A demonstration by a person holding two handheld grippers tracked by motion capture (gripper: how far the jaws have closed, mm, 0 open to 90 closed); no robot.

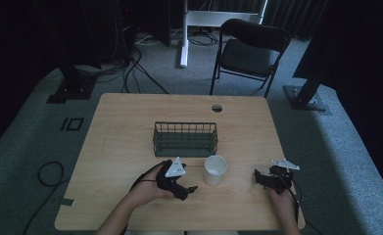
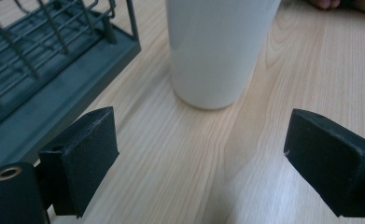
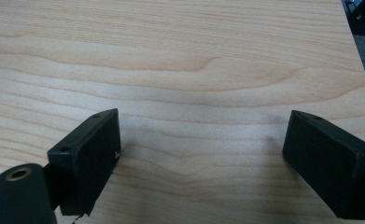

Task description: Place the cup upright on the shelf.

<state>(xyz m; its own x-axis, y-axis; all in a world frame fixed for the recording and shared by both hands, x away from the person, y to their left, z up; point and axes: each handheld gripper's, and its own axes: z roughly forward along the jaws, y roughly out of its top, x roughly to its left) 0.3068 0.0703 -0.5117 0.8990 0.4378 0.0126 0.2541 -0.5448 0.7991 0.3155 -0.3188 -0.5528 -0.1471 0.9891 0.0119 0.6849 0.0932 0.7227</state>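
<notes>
Left gripper [image 2: 201, 163], jaws spread wide, lines up on the cup [image 2: 217, 51] beside the basket [image 2: 40, 79], while the right gripper [image 3: 201, 163] rests released over bare table [image 3: 194, 60].

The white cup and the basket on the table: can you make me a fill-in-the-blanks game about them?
1. The white cup stands on the table, between the two ____.
2. The left gripper has its jaws ____, pointing at the cup.
3. Behind the cup sits a dark wire ____.
4. The right gripper holds ____.

Missing words: grippers; open; basket; nothing
</notes>
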